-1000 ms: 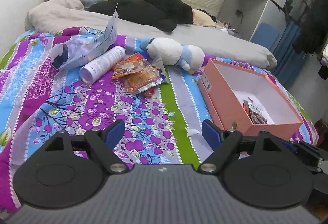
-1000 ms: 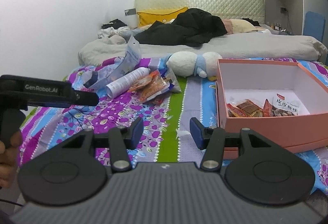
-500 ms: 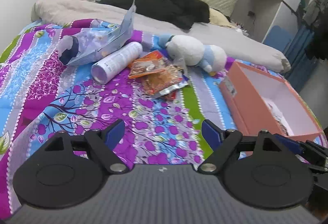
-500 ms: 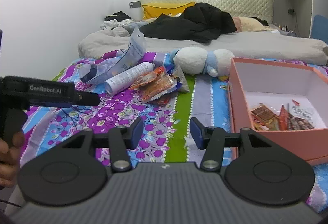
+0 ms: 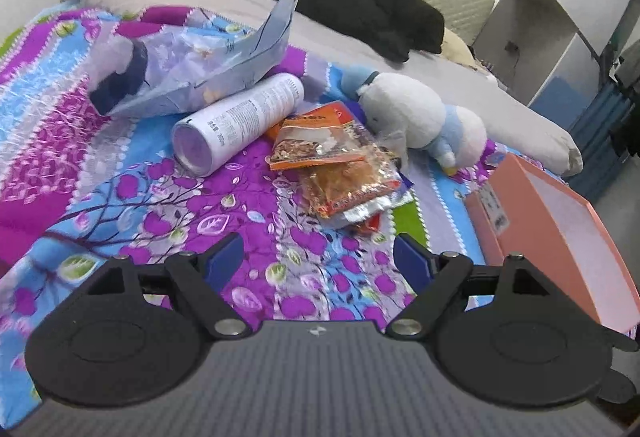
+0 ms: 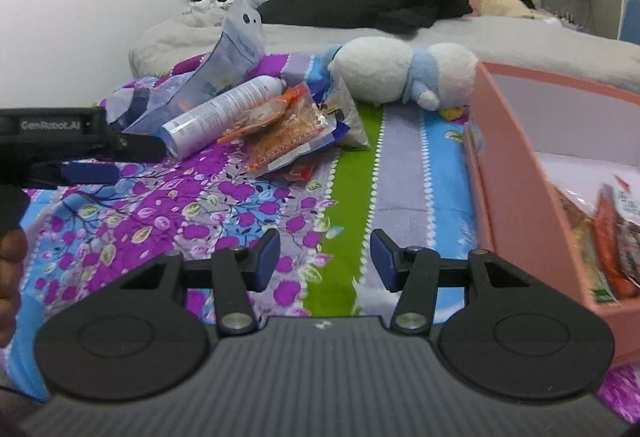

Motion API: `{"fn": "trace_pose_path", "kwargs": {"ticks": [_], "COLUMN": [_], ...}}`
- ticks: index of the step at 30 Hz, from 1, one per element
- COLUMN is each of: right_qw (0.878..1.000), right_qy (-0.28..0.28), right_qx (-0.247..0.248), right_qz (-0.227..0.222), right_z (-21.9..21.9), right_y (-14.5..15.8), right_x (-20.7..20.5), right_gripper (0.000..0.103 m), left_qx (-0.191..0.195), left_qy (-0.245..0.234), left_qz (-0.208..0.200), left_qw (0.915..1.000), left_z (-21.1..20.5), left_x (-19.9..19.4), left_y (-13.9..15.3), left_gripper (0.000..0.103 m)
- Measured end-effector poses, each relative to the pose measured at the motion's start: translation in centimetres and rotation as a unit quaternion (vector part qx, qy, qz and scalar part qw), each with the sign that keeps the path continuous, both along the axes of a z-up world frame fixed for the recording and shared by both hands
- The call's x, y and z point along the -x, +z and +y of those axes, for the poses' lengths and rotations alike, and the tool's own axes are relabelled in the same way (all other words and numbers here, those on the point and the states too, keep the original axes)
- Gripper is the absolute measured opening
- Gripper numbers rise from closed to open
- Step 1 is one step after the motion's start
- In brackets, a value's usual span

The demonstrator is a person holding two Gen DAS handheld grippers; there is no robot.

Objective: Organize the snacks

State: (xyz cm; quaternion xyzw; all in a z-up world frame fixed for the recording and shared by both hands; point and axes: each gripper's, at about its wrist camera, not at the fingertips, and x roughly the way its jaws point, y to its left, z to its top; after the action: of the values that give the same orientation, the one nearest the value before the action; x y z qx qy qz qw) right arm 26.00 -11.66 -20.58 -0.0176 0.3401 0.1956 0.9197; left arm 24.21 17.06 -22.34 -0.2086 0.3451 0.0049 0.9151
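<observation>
Left gripper point(image 5: 319, 262) stands wide and empty; the snack packets point(image 5: 340, 167) lie ahead of its fingertips, apart (slightly right of centre). Right gripper point(image 6: 325, 256) stands part-open, empty; packets lie ahead-left, pink box point(image 6: 516, 173) just right.

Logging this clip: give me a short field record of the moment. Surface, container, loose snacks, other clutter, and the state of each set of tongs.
surface: bed with floral striped bedspread
container: pink box, open, some snack packets already inside
loose snacks: pile of orange snack packets on the bedspread, outside the box
other clutter: white spray can lying on its side, plush toy, clear plastic bag
left tongs: open, holding nothing
right tongs: open, holding nothing
progress: loose packets not yet boxed
</observation>
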Motion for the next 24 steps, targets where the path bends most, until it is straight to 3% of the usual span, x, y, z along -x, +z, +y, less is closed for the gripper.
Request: {"fn": "trace_pose_path", "kwargs": {"ticks": [7, 10, 18, 24], "right_qw": [0.998, 0.995, 0.983, 0.964], "right_qy": [-0.004, -0.011, -0.052, -0.069], "right_qx": [-0.058, -0.098, -0.165, -0.231], "right_qz": [0.024, 0.033, 0.063, 0.11], "right_z": [1.6, 2.0, 1.9, 1.4], "right_y": [-1.8, -2.3, -3.9, -5.7], "right_x": [-5.6, -8.0, -13.1, -15.6], "right_gripper": [0.052, 0.052, 0.04, 0.031], "left_qx": [0.008, 0.01, 0.001, -0.058], "left_qy": [-0.009, -0.013, -0.019, -0.022], "left_qz": [0.004, 0.005, -0.014, -0.007], "left_qw": [0.9999, 0.9998, 0.9997, 0.9981], "left_z": [1.7, 2.0, 1.0, -0.2], "left_x": [-6.2, -8.5, -12.0, -13.6], "left_y": [-2.6, -3.4, -4.8, -5.9], "left_gripper": [0.085, 0.09, 0.097, 0.097]}}
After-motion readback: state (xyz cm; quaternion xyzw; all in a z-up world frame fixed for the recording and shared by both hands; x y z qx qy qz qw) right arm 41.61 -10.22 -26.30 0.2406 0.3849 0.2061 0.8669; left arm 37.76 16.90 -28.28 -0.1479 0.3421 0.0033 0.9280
